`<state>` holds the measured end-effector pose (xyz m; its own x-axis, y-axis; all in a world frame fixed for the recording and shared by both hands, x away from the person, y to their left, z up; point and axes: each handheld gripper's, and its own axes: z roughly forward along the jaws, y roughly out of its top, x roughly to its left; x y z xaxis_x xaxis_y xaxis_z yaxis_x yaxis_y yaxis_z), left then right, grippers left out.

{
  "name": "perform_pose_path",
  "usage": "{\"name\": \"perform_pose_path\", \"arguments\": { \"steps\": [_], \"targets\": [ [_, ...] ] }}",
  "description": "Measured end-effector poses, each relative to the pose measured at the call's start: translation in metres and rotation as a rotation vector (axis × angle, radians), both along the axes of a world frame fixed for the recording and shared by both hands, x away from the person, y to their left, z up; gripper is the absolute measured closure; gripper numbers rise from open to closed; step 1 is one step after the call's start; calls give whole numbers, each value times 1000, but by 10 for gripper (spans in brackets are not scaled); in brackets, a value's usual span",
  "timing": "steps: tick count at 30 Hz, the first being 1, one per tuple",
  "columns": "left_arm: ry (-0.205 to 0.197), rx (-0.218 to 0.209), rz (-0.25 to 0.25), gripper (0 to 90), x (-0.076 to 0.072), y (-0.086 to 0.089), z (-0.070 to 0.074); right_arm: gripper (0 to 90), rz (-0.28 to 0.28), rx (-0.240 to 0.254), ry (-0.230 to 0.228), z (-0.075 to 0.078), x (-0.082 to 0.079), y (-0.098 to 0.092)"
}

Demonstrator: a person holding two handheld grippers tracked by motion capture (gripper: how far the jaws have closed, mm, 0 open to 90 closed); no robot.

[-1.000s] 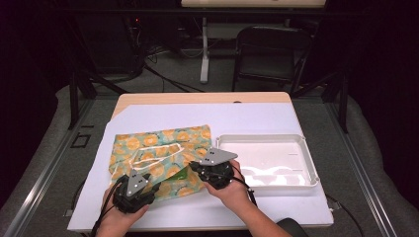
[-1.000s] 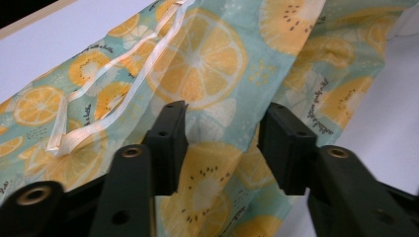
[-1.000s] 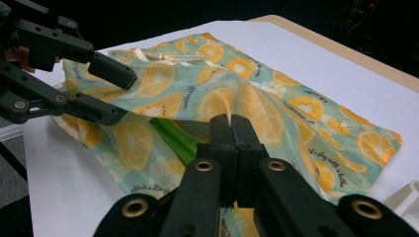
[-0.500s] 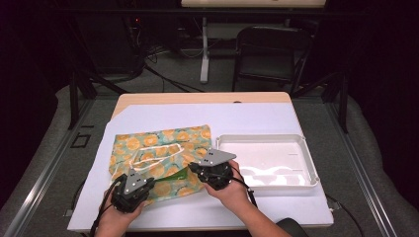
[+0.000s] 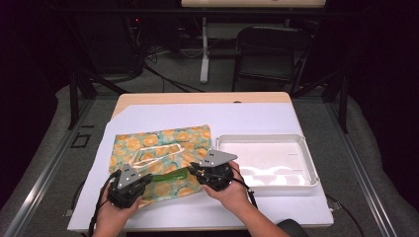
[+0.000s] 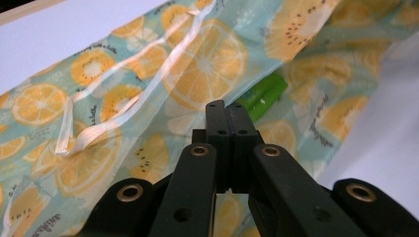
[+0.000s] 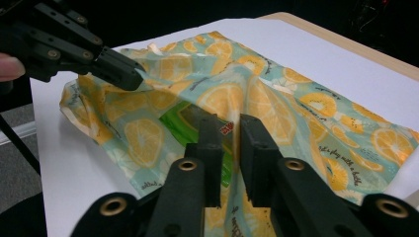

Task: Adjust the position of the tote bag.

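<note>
White paper covers your table (image 5: 163, 111). Your left tool (image 6: 228, 117) is pressed together on the bag's (image 5: 163, 148) near edge. Your right tool (image 7: 231, 129), jaws just parting, straddles its fabric beside a green packet (image 7: 185, 118). White tray (image 5: 306, 158) sits right.

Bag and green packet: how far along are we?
Done: the left gripper is shut on the bag's edge, holding its mouth up so the green packet shows inside. In hand: the right gripper sits at that mouth, its jaws just opening, fabric between them but not pinched. Left, probably: grip the packet and move it; it is not in the tray.
</note>
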<state>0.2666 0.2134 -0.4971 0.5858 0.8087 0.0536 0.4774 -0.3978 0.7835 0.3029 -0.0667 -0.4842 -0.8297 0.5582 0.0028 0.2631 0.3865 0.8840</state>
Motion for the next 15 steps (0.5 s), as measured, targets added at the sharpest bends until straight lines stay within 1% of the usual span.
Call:
{"name": "perform_pose_path", "arguments": {
  "steps": [2,4,9,10,11,13,14,15],
  "targets": [
    [-14,-19,12,900,6,3,6,725,-7,23,2,3,0,-3],
    [-18,-23,17,900,8,4,7,719,-11,31,2,4,-1,-5],
    [-35,-55,30,900,18,7,18,688,-22,52,-2,9,-3,-12],
    [-40,-68,34,900,22,6,22,683,-26,52,-4,10,-3,-13],
    [-47,-73,36,900,25,5,24,671,-35,54,-10,11,-3,-17],
    [-56,-80,31,900,32,3,29,667,-44,61,-12,12,-3,-18],
    [-62,-91,30,900,38,0,34,665,-54,69,-11,12,-4,-21],
    [-62,-91,30,900,38,0,34,665,-54,69,-11,12,-4,-21]
  ]
}}
